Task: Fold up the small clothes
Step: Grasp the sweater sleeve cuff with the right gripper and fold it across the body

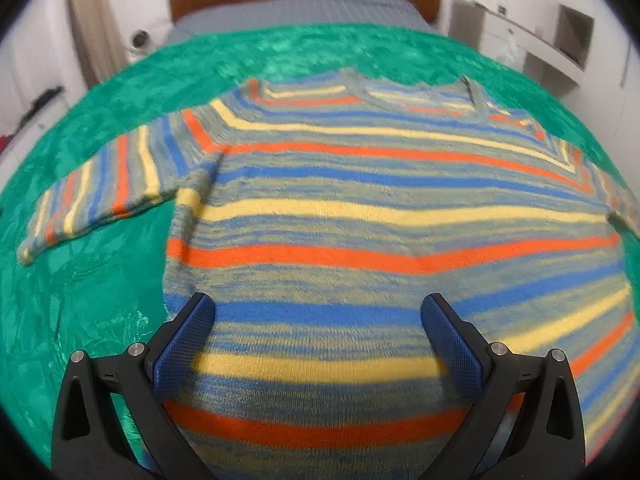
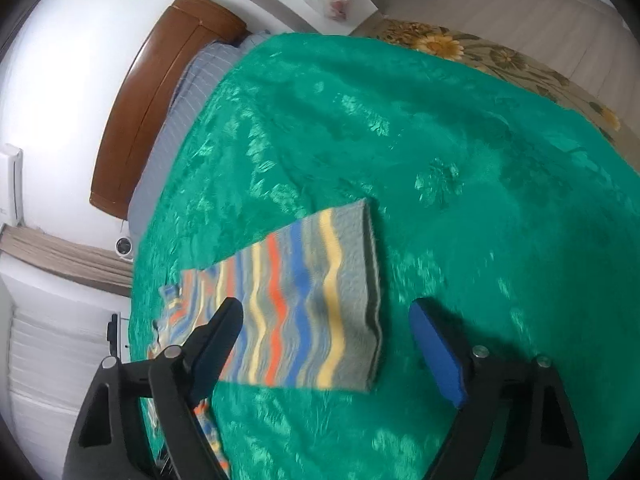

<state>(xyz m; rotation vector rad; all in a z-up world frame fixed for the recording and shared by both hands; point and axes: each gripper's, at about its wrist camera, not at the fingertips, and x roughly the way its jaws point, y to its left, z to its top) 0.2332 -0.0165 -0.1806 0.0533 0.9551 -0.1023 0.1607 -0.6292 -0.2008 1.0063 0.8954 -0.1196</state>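
A: Start at the tongs. How do they stand?

B: The left gripper hangs released, jaws wide, over the lower body of the striped sweater; nothing sits between its pads. The right gripper is also released and grasps nothing. The cuff end of the sleeve shows in the gap between its fingers, but the pads stand apart from it.

A: Which way does the cloth lie from each?

B: In the left view the sweater spreads flat from the lower centre to the neckline at upper centre, with one sleeve reaching to the left edge. In the right view the sleeve runs from lower left towards the centre and ends in a grey cuff, its long axis slanting from lower left up to the right.

A: So which hand is nearer that sleeve?

B: The right, I judge; its cuff lies just ahead of the fingers.

A: And the look?

B: Knit, with blue, yellow and orange stripes on grey-green, lying on a green bedspread.
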